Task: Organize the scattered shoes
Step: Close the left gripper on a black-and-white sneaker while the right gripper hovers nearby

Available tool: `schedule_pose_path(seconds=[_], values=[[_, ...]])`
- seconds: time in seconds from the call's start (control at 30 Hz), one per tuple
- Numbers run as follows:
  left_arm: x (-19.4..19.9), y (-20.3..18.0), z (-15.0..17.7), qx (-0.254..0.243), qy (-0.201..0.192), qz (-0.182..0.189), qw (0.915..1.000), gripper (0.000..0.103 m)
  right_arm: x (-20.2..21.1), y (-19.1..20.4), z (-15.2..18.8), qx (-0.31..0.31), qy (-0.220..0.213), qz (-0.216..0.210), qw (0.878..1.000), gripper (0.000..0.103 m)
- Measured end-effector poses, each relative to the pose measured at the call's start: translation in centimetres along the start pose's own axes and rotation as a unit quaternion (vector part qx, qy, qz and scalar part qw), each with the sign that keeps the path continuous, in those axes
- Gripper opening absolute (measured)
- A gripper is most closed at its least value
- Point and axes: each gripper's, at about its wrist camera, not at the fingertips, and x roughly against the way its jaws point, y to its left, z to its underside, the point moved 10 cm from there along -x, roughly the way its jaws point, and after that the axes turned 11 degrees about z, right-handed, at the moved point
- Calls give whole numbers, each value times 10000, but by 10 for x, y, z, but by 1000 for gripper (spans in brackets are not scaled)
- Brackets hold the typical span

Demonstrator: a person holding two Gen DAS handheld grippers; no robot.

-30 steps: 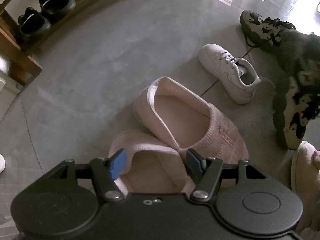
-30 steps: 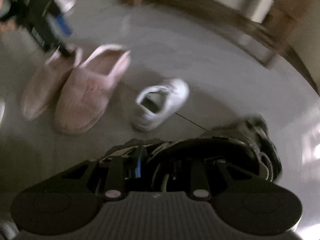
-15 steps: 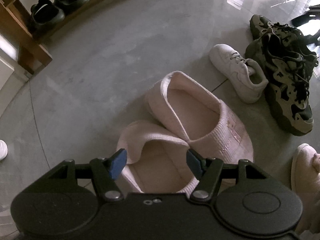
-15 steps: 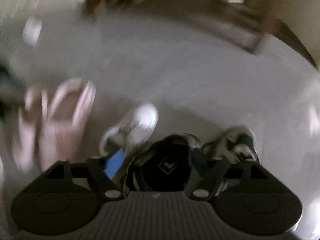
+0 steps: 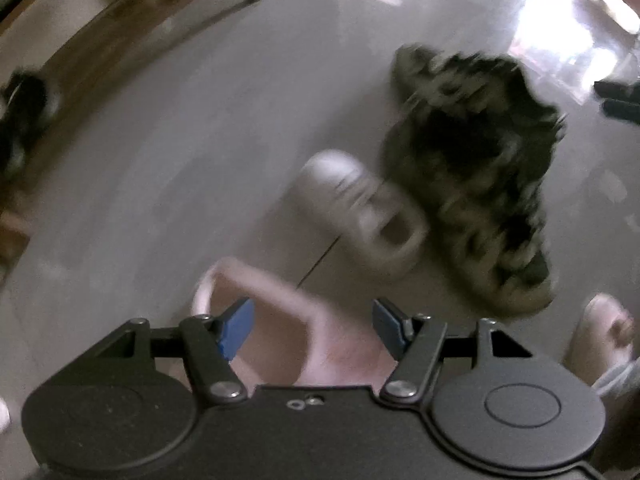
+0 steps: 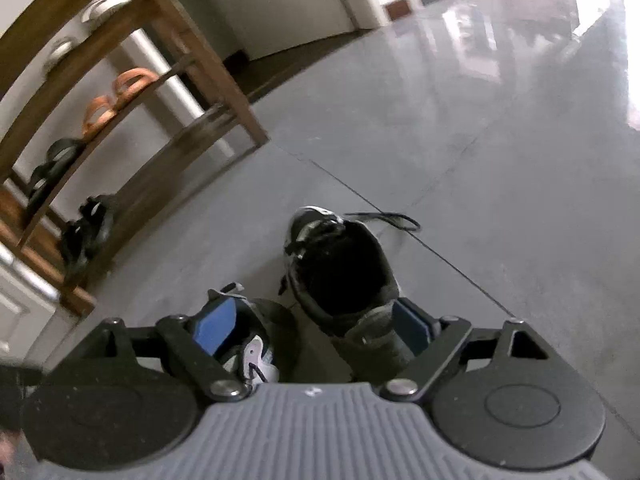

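We see the right gripper (image 6: 308,328), jaws spread wide over the dark sneakers (image 6: 340,264) whose toes point away along the floor, nearer than the equally open left gripper (image 5: 312,322) above the pink slipper (image 5: 276,320).

Slipper (image 5: 280,320) nearest, small sneaker (image 5: 360,216) beyond — bulky pair (image 5: 480,184) right, rack (image 6: 120,120) left

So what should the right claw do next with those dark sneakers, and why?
Probably close the right claw: its jaws are spread across the inner collars of both camouflage sneakers, which sit side by side, with the wooden shoe rack ahead.
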Motion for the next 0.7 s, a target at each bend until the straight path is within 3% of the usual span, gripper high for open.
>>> schedule_pose_path(seconds=[0.1,0.17,0.27,0.33,0.47,0.57,0.6,0.67,0.7], values=[[-8,-24,-37,209,-213,84,9995,66,1,-7,-5,-231,-201,-31,9995,88],[-19,-41,-60,359,-310,214,9986,66,7,-14,-1,-350,-105,-155,9992,88],[-47,-64,-96,462,-428,-3,9980,66,26,-33,11,429,-224,273,9985,88],[-62,-76,-106,446,-338,-38,9984,66,36,-46,13,489,-250,340,9979,88],[-78,-105,-122,94,-292,15,9995,66,43,-67,7,494,-173,90,9986,88],[-86,-120,-139,-306,-356,-180,9987,66,34,-76,-13,873,-224,35,9959,88],[-94,-122,-147,-400,-298,-377,9980,71,32,-77,-19,912,-263,-23,9955,88],[-106,-128,-159,-438,-289,-385,9979,70,27,-79,-35,980,-364,-285,9941,88],[-122,-130,-165,-439,-55,-531,9976,70,25,-79,-41,992,-393,-413,9934,88]])
